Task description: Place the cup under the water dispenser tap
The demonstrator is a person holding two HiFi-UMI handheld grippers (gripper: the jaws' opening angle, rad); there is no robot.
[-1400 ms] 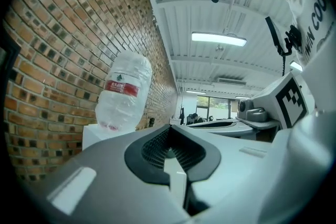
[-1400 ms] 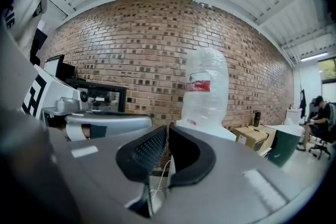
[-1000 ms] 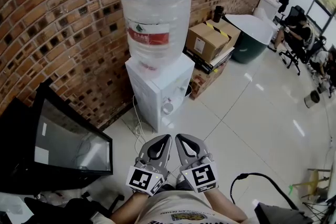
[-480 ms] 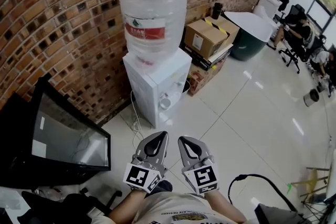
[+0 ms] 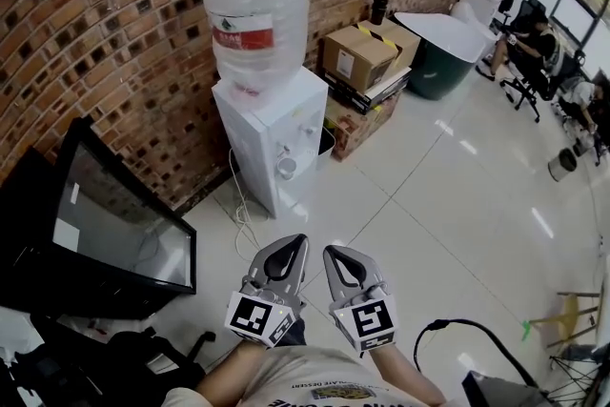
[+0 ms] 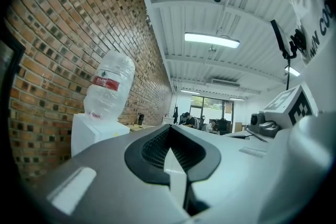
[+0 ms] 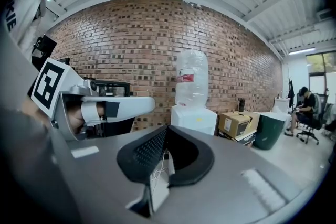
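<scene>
A white water dispenser [image 5: 272, 124] with a big clear bottle [image 5: 253, 10] stands against the brick wall. A small white cup [image 5: 286, 169] sits in its front recess below the taps. My left gripper [image 5: 291, 245] and right gripper [image 5: 334, 253] hang side by side close to my body, well short of the dispenser, both shut and holding nothing. In the left gripper view the left gripper's [image 6: 170, 150] jaws meet, with the dispenser [image 6: 92, 131] far off at the left. In the right gripper view the right gripper [image 7: 161, 160] is shut, with the dispenser [image 7: 193, 119] straight ahead.
A black framed screen [image 5: 105, 234] leans on the wall at the left. Cardboard boxes [image 5: 367, 57] and a dark green bin [image 5: 443, 62] stand right of the dispenser. A white cord [image 5: 238, 205] trails on the tiles. A black cable [image 5: 477, 334] lies at my right. A seated person [image 5: 534, 38] is far right.
The dispenser has slid up and to the left in the head view and looks farther off. Both grippers stay shut, side by side.
</scene>
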